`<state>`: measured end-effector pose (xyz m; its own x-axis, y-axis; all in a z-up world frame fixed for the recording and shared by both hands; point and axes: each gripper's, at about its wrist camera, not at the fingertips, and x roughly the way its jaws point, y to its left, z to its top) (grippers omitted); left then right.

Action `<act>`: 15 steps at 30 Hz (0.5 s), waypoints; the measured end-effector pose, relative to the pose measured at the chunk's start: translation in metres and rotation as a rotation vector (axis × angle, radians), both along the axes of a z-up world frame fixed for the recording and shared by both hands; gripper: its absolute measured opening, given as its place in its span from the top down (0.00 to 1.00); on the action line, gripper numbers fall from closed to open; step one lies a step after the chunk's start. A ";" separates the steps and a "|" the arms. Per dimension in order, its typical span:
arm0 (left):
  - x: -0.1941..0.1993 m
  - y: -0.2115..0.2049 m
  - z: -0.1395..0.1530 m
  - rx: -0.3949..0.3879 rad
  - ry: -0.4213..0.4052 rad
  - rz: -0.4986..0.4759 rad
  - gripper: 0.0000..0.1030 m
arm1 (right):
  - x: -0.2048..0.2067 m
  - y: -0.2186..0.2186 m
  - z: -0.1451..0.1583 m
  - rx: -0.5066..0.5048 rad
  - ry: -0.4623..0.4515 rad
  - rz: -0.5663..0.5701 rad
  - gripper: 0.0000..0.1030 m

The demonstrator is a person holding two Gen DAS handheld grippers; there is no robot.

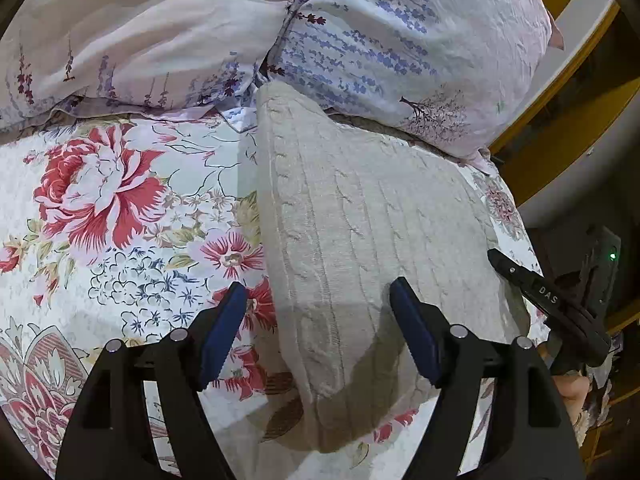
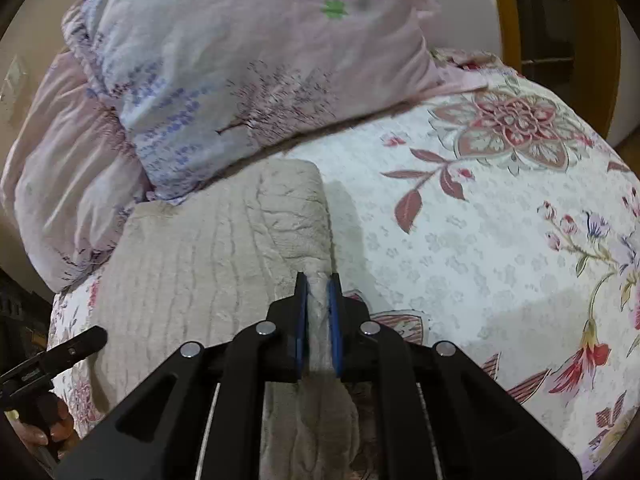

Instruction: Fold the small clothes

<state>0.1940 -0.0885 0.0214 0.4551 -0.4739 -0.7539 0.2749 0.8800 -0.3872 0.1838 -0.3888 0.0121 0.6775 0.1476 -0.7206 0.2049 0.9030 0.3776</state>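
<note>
Pinching the sweater (image 2: 208, 248) edge, right gripper (image 2: 318, 292).

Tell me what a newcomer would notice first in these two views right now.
The beige cable-knit garment lying mid-bed on the floral bedspread, its far end against the lavender-print pillows. Next, the right gripper, pinched shut on the knit's edge, while the left gripper hangs open above its near end.

Beige cable-knit sweater (image 1: 360, 216), red-floral white bedspread (image 1: 120, 200), lavender-print pink pillow (image 1: 400, 40).
</note>
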 end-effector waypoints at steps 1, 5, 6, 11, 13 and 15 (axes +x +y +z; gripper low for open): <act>0.000 -0.001 0.000 0.006 -0.005 -0.002 0.26 | 0.001 -0.002 -0.003 0.008 0.006 -0.005 0.90; 0.001 -0.004 0.001 0.021 -0.015 -0.005 0.26 | -0.002 -0.004 -0.003 0.008 0.007 -0.019 0.73; 0.001 -0.005 0.001 0.021 -0.005 0.002 0.26 | -0.006 -0.005 0.002 -0.005 -0.006 -0.028 0.66; 0.006 0.005 -0.006 -0.052 0.055 0.004 0.24 | -0.031 0.008 0.036 -0.070 -0.151 -0.013 0.65; 0.008 0.007 -0.010 -0.079 0.074 0.008 0.23 | -0.034 0.020 0.044 -0.072 -0.187 0.059 0.62; 0.008 0.008 -0.013 -0.099 0.087 0.009 0.23 | -0.030 0.034 0.043 -0.082 -0.169 0.131 0.57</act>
<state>0.2021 -0.0802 0.0085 0.3946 -0.5439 -0.7406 0.2289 0.8388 -0.4940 0.1538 -0.3549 0.0546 0.7686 0.1881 -0.6115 0.0237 0.9468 0.3210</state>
